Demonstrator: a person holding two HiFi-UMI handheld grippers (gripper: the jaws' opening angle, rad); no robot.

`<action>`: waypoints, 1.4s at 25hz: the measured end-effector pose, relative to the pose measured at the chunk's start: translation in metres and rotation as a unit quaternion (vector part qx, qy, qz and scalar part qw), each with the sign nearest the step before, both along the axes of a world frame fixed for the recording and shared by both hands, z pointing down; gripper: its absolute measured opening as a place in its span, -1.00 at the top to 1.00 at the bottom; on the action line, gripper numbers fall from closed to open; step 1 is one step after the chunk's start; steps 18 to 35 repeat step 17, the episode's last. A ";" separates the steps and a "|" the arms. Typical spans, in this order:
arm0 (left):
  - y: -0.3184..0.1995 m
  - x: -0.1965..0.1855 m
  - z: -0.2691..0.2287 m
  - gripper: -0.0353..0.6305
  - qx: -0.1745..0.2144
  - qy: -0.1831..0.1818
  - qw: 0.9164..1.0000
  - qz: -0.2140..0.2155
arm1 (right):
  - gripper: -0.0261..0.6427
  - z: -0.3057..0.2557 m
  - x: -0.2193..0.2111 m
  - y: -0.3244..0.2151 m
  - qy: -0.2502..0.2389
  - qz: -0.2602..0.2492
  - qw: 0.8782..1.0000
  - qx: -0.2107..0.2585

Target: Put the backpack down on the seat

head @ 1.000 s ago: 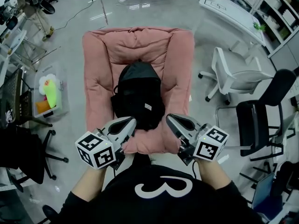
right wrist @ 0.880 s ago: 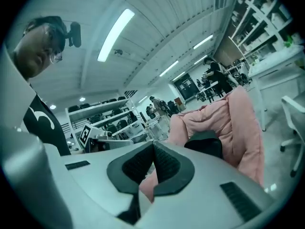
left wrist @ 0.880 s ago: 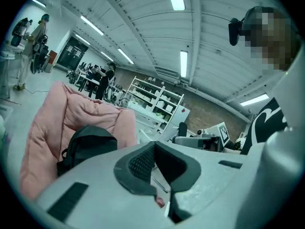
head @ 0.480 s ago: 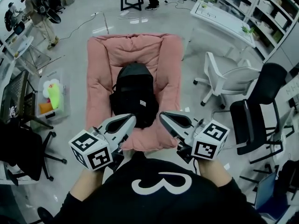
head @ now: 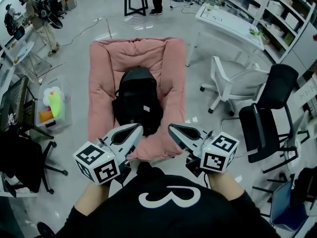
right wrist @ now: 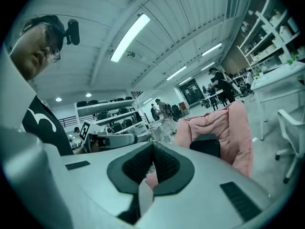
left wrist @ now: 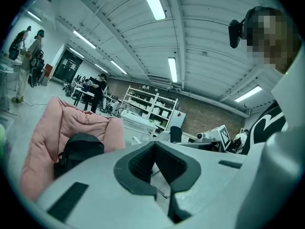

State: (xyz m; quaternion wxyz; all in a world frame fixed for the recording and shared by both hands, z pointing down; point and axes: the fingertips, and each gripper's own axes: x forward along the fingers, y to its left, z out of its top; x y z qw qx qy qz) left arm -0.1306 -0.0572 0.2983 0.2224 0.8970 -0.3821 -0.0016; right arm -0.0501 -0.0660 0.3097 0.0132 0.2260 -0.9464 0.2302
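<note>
A black backpack (head: 136,99) lies on the pink cushioned seat (head: 104,73), roughly in its middle, top end toward the backrest. It shows again as a dark shape on the pink seat in the left gripper view, backpack (left wrist: 78,151), and in the right gripper view, backpack (right wrist: 206,146). My left gripper (head: 134,129) is shut and empty, held near the seat's front edge below the bag. Beside it my right gripper (head: 172,129) is also shut with nothing in it. Both hang clear of the backpack.
A white office chair (head: 237,83) and a black one (head: 270,113) stand to the right of the seat. A clear bin with toys (head: 52,108) sits left, a white desk (head: 228,21) at the back right. People stand in the far background.
The view has shifted back from the seat, so the backpack and seat sit slightly farther up and left. Both grippers stay shut and keep their places near my body.
</note>
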 end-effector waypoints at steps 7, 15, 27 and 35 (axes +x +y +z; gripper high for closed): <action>-0.001 0.001 0.012 0.88 -0.011 -0.007 1.000 0.005 | 0.91 0.007 0.006 0.001 -0.003 0.014 1.000 -0.007; 0.000 0.005 0.013 0.88 -0.015 -0.020 1.000 0.011 | 0.91 0.004 0.011 0.001 -0.002 0.019 1.000 -0.003; -0.001 0.005 0.014 0.88 -0.014 -0.022 1.000 0.012 | 0.91 0.007 0.011 0.000 -0.002 0.020 1.000 -0.005; -0.001 0.005 0.014 0.88 -0.014 -0.022 1.000 0.012 | 0.91 0.007 0.011 0.000 -0.002 0.020 1.000 -0.005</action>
